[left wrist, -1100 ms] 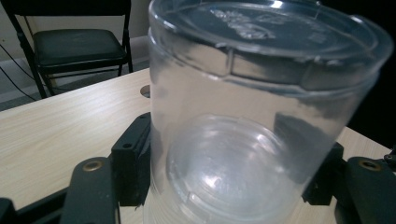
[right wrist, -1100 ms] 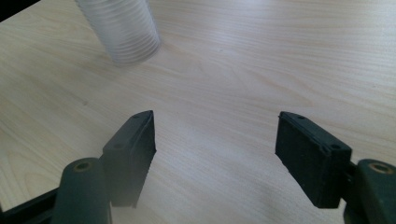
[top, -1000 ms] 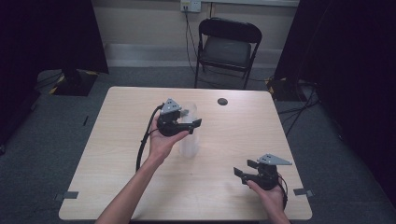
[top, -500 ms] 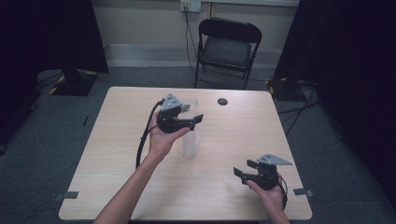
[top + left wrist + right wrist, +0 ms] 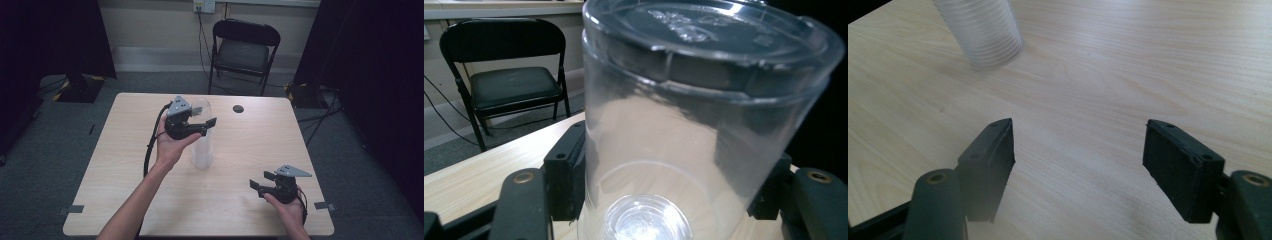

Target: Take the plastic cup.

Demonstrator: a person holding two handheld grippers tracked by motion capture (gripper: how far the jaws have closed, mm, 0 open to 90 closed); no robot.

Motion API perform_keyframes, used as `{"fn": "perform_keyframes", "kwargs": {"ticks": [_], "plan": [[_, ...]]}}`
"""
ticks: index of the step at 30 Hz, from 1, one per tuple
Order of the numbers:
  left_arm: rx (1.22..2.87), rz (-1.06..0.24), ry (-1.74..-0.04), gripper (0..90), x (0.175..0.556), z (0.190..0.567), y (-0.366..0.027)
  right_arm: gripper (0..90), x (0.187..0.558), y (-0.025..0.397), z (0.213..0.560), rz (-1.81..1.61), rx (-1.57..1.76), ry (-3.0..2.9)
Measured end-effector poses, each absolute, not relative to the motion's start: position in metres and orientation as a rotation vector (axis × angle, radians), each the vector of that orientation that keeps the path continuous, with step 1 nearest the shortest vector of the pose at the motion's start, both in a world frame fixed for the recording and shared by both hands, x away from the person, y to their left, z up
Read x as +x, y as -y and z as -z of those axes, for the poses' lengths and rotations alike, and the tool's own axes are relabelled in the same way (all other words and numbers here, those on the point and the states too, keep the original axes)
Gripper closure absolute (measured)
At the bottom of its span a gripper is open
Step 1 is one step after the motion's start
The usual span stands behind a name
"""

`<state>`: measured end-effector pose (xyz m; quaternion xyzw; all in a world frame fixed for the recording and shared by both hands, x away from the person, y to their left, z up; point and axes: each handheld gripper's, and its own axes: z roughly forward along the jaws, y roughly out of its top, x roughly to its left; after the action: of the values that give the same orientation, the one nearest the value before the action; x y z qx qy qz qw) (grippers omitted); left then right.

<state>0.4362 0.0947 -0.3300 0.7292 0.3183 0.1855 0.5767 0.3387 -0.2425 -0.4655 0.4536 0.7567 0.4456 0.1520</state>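
Note:
A tall stack of clear plastic cups [image 5: 202, 150] stands upside down near the middle of the wooden table [image 5: 125, 165]. My left gripper [image 5: 205, 126] is shut on the upper part of the stack. In the left gripper view the top cup [image 5: 694, 115] sits between the black pads [image 5: 566, 175], which press on both of its sides. My right gripper [image 5: 261, 181] rests open near the table's front right, with nothing between its jaws. The right gripper [image 5: 1078, 165] points at bare wood, and the ribbed foot of the cup stack [image 5: 985, 35] stands farther off.
A small black round disc [image 5: 238, 108] lies on the far side of the table. A black folding chair [image 5: 243, 50] stands behind the table against the wall. Dark curtains hang at both sides.
My left gripper, with the top of the stack in it, has risen slightly. The right gripper has stayed put.

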Motion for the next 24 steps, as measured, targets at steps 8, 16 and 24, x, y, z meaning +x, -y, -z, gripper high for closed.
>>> {"fn": "perform_keyframes", "kwargs": {"ticks": [8, 16, 24], "plan": [[1.68, -0.466, -0.726, 35.1, 0.424, 0.327, -0.103, 28.4, 0.339, 0.242, 0.465, -1.278, 1.305, -2.17], [1.68, -0.474, -0.707, 34.8, 0.412, 0.323, -0.114, 28.4, 0.339, 0.242, 0.465, -1.277, 1.307, -2.169], [1.65, -0.466, -0.735, 34.4, 0.397, 0.333, -0.133, 28.5, 0.338, 0.24, 0.465, -1.268, 1.296, -2.168]]}}
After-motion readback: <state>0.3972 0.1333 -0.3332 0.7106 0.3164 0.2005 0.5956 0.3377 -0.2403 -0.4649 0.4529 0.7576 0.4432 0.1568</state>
